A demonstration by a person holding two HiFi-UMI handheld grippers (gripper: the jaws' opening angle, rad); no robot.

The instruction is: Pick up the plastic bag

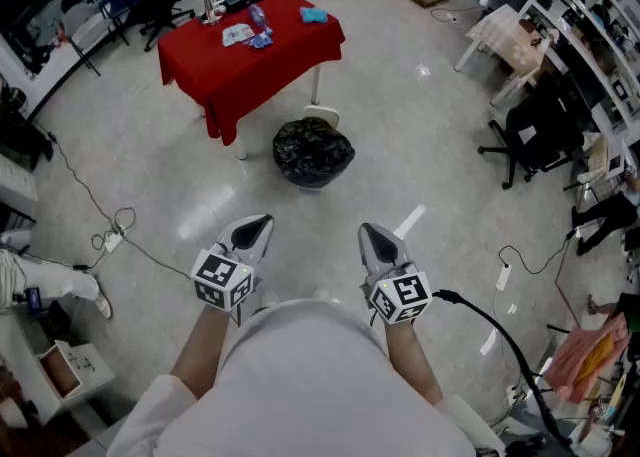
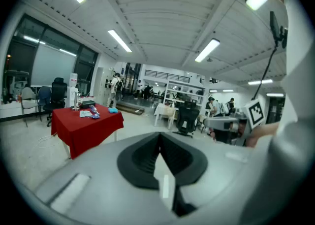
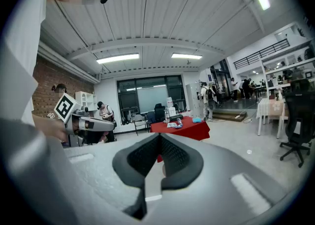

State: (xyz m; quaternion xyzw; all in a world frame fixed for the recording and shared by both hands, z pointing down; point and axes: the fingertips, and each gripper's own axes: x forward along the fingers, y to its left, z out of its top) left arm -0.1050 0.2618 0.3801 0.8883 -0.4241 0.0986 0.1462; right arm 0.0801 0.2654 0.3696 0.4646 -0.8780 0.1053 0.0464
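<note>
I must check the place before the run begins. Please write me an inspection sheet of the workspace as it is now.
Surface: pale, shiny floor.
Job's things: black plastic bag on the floor beside the red table, untouched.
Clutter: small items on the table.
Grippers: left gripper and right gripper both shut, empty, held near the body, away from the bag.
Cables: white cable on the floor at left; black cable from the right gripper.
Surroundings: office chair and shelves at right.

Head cam high, steeply down; both gripper cams low, level, fwd; red table (image 1: 240,80) shared, far off.
</note>
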